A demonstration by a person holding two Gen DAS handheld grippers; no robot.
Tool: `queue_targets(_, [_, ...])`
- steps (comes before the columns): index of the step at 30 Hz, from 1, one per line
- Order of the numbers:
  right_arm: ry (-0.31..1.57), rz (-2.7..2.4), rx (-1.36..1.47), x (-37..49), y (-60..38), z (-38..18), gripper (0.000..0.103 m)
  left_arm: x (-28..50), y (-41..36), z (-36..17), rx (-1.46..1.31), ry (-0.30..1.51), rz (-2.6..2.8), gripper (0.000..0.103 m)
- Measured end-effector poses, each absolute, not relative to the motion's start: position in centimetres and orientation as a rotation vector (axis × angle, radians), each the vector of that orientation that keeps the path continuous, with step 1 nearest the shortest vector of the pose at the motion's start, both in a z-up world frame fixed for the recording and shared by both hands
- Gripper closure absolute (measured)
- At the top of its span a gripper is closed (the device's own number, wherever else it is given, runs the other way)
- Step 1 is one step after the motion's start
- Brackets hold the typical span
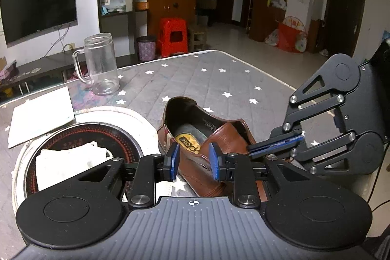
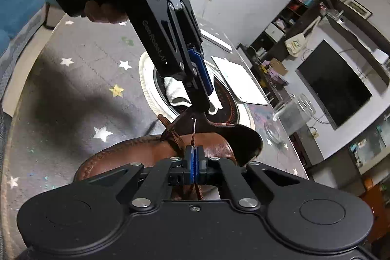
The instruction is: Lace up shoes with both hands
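Your right gripper (image 2: 194,163) has its jaws shut on the brown lace (image 2: 194,138), which runs from the blue pads up to an eyelet in the flap. The brown leather shoe (image 1: 209,138) lies on the grey star-printed cloth (image 1: 214,79), its opening facing the far side in the left wrist view. Your left gripper (image 1: 194,158) holds its jaws narrowly parted over the shoe's eyelet flap; they appear to straddle the flap's edge, though contact is unclear. To the left lies a round cooktop (image 1: 80,133) bearing a white cloth (image 1: 70,160). Farther left lie a white sheet (image 1: 41,113) and a clear glass mug (image 1: 101,65)
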State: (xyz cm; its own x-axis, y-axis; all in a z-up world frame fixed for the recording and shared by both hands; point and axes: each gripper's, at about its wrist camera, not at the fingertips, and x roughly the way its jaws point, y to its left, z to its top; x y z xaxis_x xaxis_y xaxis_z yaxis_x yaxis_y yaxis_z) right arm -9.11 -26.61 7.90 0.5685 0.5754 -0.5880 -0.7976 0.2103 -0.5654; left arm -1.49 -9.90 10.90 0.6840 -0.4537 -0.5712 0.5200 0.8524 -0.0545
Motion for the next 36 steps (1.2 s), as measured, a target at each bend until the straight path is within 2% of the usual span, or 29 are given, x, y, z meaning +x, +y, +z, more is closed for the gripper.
queue_targets(18, [0.257,0.991,-1.018,-7.8,-24.1,7.0,0.102,-1.5,-9.0,10.4,0.112,0.574,-0.597,0.072])
queue_targets(26, [0.255,0.988,-0.998,-7.6,-24.0,6.6,0.102,-2.5,-9.8,10.2,0.269,0.564,-0.648,0.072])
queue_targets(31, [0.248,0.982,-0.995,-7.5,-24.1,6.6,0.102,-2.2,-11.9,9.1,0.482,0.55,-0.676,0.072])
queue_targets(32, [0.248,0.981,-0.994,-7.5,-24.1,6.6,0.102,-2.1,-12.1,9.0,0.501,0.552,-0.678,0.074])
queue_targets(34, [0.248,0.98,-0.992,-7.4,-24.1,6.7,0.101,-1.7,-12.5,8.5,0.534,0.558,-0.687,0.089])
queue_targets(36, [0.247,0.977,-0.991,-7.4,-24.2,6.7,0.102,-1.5,-12.7,8.1,0.556,0.559,-0.692,0.095])
